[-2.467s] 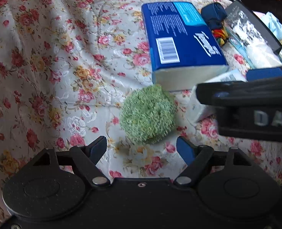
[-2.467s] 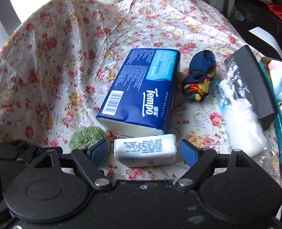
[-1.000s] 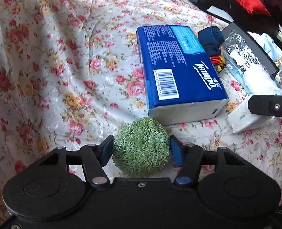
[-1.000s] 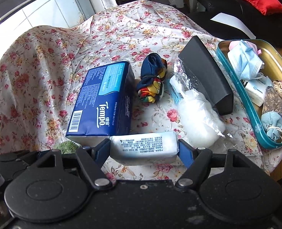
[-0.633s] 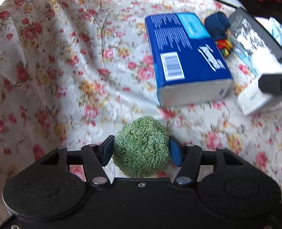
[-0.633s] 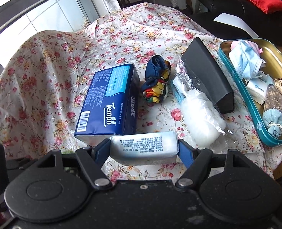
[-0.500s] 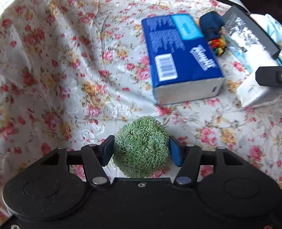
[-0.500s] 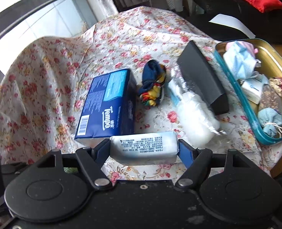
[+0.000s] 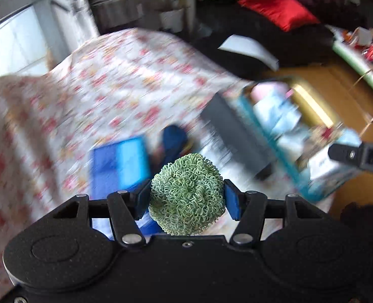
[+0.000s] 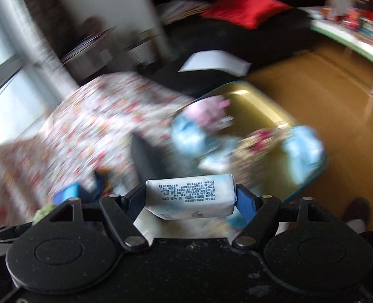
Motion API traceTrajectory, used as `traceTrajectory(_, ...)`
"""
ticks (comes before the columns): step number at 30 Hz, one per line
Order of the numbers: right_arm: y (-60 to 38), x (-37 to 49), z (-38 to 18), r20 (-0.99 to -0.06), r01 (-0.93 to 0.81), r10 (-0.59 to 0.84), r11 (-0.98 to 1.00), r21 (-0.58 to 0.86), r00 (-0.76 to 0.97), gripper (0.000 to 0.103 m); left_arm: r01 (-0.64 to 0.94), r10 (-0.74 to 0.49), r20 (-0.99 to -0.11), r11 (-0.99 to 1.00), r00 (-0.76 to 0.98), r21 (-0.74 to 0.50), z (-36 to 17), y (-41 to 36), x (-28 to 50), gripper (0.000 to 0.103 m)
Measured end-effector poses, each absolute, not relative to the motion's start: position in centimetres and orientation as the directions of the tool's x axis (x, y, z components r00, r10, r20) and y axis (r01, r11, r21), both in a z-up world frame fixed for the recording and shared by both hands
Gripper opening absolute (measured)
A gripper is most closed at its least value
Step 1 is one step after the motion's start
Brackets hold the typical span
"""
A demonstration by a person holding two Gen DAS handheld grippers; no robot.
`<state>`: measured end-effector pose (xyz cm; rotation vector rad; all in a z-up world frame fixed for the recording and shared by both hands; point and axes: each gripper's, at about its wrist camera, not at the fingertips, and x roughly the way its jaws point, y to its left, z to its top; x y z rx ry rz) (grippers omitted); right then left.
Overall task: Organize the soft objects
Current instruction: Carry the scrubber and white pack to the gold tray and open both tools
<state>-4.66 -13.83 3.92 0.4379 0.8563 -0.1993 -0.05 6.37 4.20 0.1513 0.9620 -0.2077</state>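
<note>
My left gripper (image 9: 186, 199) is shut on a green curly scrubber ball (image 9: 186, 194) and holds it up above the floral cloth (image 9: 110, 88). My right gripper (image 10: 190, 200) is shut on a small white tissue pack (image 10: 190, 199), held in the air in front of the gold tray with a teal rim (image 10: 257, 103). The tray holds light blue masks (image 10: 196, 139) and other soft items, all blurred. The right gripper also shows at the right edge of the left wrist view (image 9: 358, 155).
A blue tissue pack (image 9: 118, 166), a dark blue sock bundle (image 9: 173, 139) and a black box (image 9: 234, 136) lie on the cloth, blurred. The tray (image 9: 310, 106) sits at the table's right edge. Beyond are wooden floor (image 10: 325, 88), a dark sofa and a red cushion (image 10: 242, 7).
Both grippers have lifted and swung right toward the tray, each still holding its object. The views now look across the table to the room, with strong motion blur.
</note>
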Motion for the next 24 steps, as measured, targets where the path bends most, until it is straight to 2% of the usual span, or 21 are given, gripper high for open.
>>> traceTrajectory(3,-17.4,-3.9,4.0,-0.784,0.471,-0.086,0.837,0.277,0.614,0.074,0.271,-0.173,-0.832,0.962,0.527,-0.029,4.8,3.0,2.2,0.056)
traceTrajectory(8,-21.7,-2.8,3.6,-0.822,0.642,-0.197,0.727,0.243,0.534,0.074,0.32,-0.223,-0.819,0.946,0.528,-0.052,5.3,-2.2,5.2,0.056)
traceTrajectory(14,-24.4,-1.2,3.0,-0.845,0.716,-0.204,0.646,0.264,0.495,0.074,0.373,-0.274,-0.814,0.925,0.511,-0.077,5.7,-7.1,8.2,0.057)
traceTrajectory(24,-24.9,0.0,-0.1,-0.891,0.742,-0.168,0.628,0.233,0.422,0.074,0.423,-0.298,-0.841,0.902,0.452,-0.092,3.7,-12.2,11.6,0.057)
